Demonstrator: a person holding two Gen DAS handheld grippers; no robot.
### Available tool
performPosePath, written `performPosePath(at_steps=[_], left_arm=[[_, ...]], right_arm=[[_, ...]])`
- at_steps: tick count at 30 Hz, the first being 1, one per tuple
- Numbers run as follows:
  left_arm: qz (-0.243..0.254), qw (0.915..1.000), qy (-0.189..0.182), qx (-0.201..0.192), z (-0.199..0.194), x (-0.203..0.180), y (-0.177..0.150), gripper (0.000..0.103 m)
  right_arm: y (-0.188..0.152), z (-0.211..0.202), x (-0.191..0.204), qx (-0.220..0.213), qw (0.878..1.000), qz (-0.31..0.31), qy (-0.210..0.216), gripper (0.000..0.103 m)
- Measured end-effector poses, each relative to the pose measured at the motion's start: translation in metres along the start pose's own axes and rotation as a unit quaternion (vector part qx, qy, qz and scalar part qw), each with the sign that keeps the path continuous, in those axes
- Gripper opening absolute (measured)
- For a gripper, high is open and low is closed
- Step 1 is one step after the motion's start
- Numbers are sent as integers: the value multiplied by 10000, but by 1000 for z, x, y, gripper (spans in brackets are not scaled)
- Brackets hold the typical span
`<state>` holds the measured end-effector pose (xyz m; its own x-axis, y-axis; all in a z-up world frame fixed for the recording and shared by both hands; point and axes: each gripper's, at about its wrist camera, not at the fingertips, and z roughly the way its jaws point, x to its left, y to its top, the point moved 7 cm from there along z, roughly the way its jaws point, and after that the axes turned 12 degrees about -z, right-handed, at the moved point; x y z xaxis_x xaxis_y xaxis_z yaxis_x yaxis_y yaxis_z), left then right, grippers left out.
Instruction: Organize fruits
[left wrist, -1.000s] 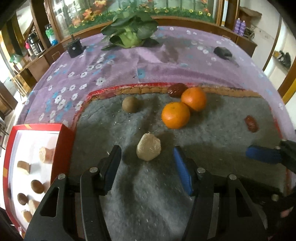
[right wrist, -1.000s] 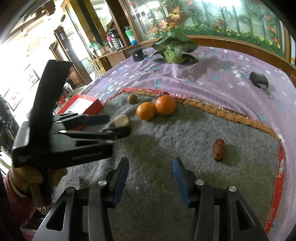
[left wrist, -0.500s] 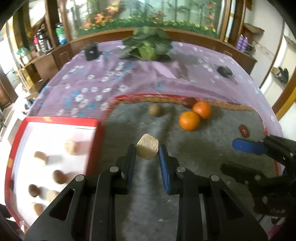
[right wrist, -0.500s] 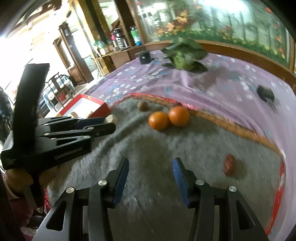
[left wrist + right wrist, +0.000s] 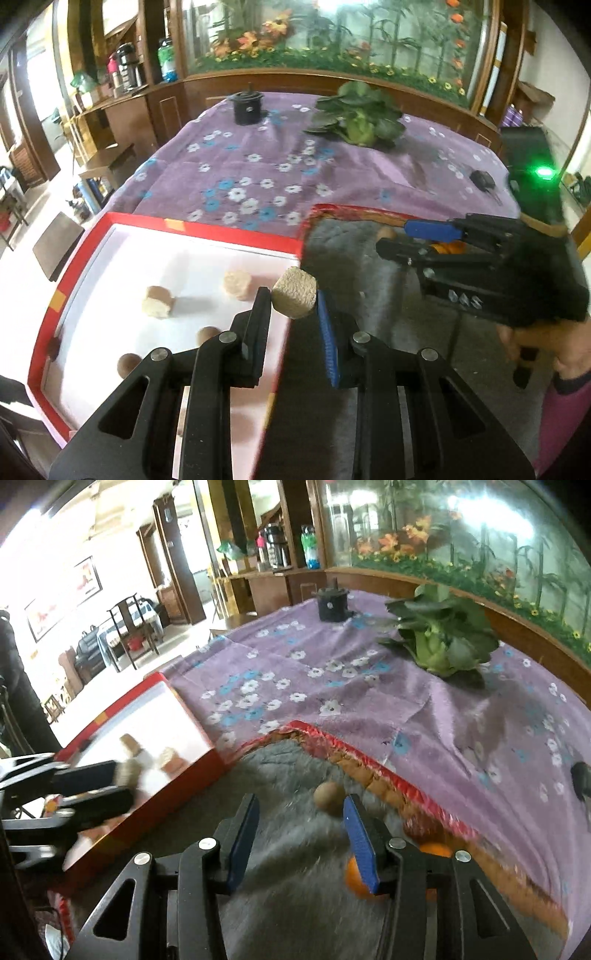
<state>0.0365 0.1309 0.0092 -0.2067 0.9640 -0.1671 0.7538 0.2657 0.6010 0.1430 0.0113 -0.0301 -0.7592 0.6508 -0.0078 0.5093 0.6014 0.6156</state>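
Purple flowered cloth point(image 5: 258, 177) covers the table, with a grey felt mat point(image 5: 369, 314) laid at its near end and a red-rimmed white tray point(image 5: 229, 229) just beside the mat's left edge. All positions below are given relative to this tray.

Left tongs point(image 5: 293, 321): clenched on a tan, rough-surfaced cube of fruit point(image 5: 294, 297), gripped on two opposite faces. The cube hangs over the tray's right rim, clear of the floor of the tray. Several similar pale pieces point(image 5: 236, 284) and small brown round fruits point(image 5: 129, 363) already lie inside the tray.

Right tongs point(image 5: 299, 830): released and empty, though their jaws have just been closing somewhat. They hover over the mat to the right of the tray. A brown round fruit point(image 5: 328, 797) sits on the mat just beyond the right blue pad, and an orange point(image 5: 360, 880) shows partly behind that pad.

Step in hand, as judged: deposit the cube in the tray.

1. Carry the cube fully past the rim before lowering.
2. Select a bare patch of tray floor, apart from the pieces already placed.
3. Lower until the cube is close to the floor, then release; dropping from height risks a roll or bounce.
4. Keep the right tongs clear of the rim during the transfer.
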Motion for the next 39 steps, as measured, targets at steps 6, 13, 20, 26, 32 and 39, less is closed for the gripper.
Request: performPosePath(at_steps=[6, 13, 20, 26, 32, 39], left_arm=[[-202, 9997, 100, 62, 5, 22, -1, 25], [-407, 9990, 179, -15, 0, 41, 3, 25], [-635, 9972, 371, -110, -16, 74, 0, 25], [-730, 9962, 453, -126, -25, 91, -9, 25], [-822, 9951, 534, -130, -30, 107, -16, 25], [-885, 9941, 604, -184, -31, 119, -15, 25]], right_arm=[[-2, 22, -10, 277, 9996, 25, -72, 23], [-4, -8, 4, 41, 9999, 13, -106, 23], [-1, -33, 47, -222, 9996, -69, 152, 23], [3, -35, 83, -279, 9988, -190, 363, 23], [9, -33, 111, -260, 9980, -385, 434, 23], [21, -25, 133, -221, 9968, -572, 510, 23]])
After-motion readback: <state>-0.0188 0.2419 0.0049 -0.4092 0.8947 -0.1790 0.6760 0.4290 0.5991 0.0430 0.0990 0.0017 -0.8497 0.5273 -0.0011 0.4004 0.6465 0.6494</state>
